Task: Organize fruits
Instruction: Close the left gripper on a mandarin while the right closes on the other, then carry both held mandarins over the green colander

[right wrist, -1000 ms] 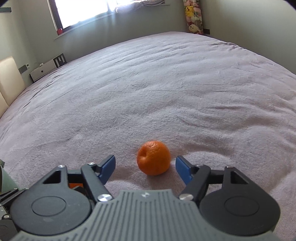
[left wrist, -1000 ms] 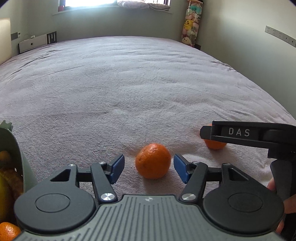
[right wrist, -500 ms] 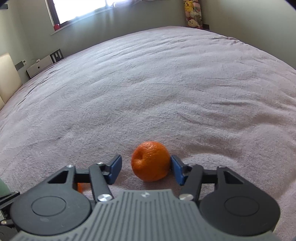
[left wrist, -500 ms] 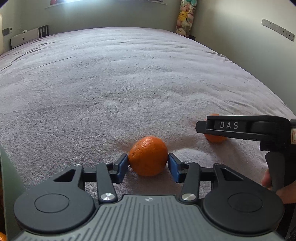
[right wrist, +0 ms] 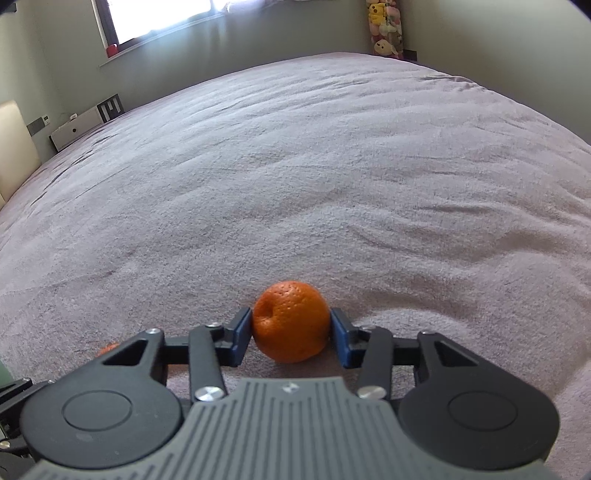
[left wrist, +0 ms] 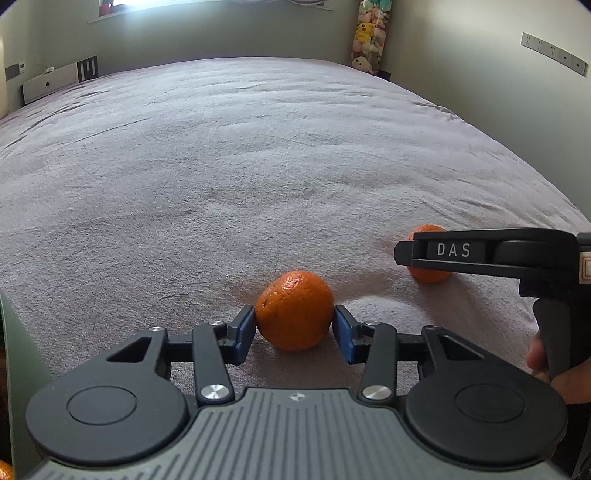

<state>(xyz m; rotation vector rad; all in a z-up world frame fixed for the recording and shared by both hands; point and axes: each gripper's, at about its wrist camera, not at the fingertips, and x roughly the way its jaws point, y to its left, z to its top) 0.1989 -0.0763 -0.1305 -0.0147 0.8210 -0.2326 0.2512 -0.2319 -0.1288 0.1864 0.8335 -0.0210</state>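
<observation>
Two oranges lie on a bed covered by a mauve blanket point(left wrist: 258, 166). My left gripper point(left wrist: 294, 328) is shut on one orange point(left wrist: 294, 310), both blue pads touching its sides, the fruit resting on the blanket. My right gripper point(right wrist: 291, 328) is shut on the second orange point(right wrist: 291, 320) the same way. In the left wrist view the right gripper's black body sits at the right, with its orange point(left wrist: 428, 273) partly hidden behind it. A sliver of the left orange point(right wrist: 108, 348) shows at the left in the right wrist view.
A green container wall point(left wrist: 18, 354) stands at the left edge, with a bit of orange fruit point(left wrist: 5, 470) at the bottom left corner. A stack of plush toys point(left wrist: 369, 44) stands in the far right corner. A window point(right wrist: 162, 18) is at the back wall.
Both grippers moved forward around their oranges and closed from wide open until the pads touch the fruit. The oranges stay on the blanket.
</observation>
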